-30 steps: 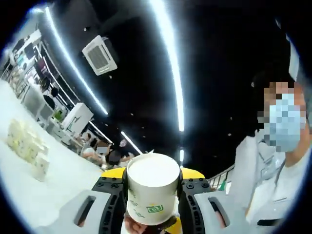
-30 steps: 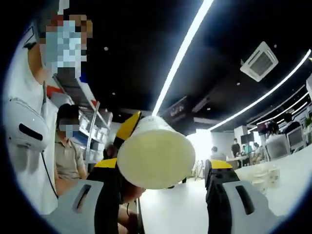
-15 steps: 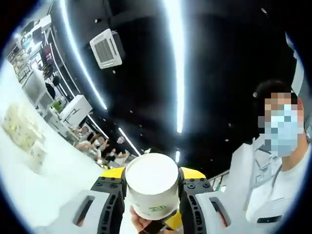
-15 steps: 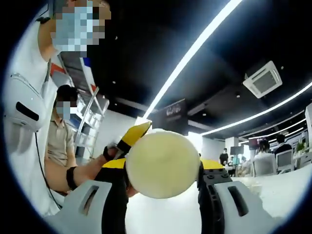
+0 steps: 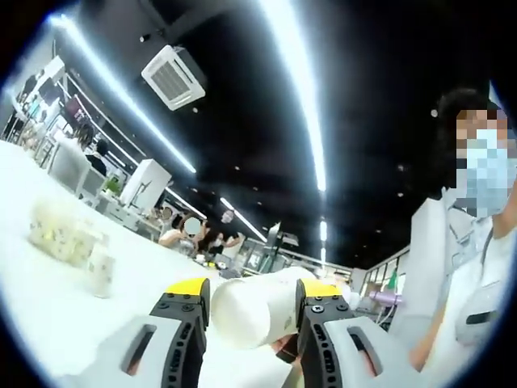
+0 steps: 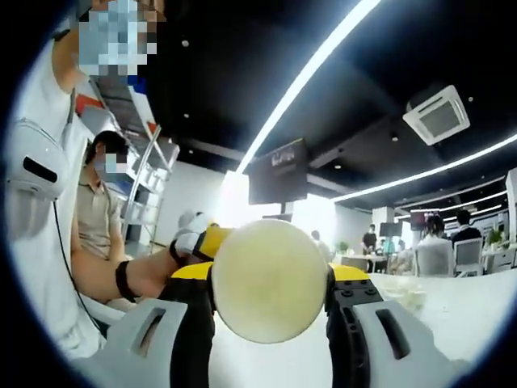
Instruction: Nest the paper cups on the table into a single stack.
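holding a cup [image 5: 252,310] in my left tongs [image 5: 250,319] and another cup [image 6: 268,279] in my right tongs [image 6: 271,299], ready to nest them.

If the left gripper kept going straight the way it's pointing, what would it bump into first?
Probably nothing close. The left gripper is shut on a paper cup and points over the white table toward distant desks and seated people. Depth is hard to judge.

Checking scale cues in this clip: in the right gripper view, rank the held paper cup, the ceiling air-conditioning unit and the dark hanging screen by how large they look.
1. Paper cup, largest, but it sits right at the camera.
2. Dark hanging screen.
3. Ceiling air-conditioning unit, close to the screen in apparent size, so their order is unsure.
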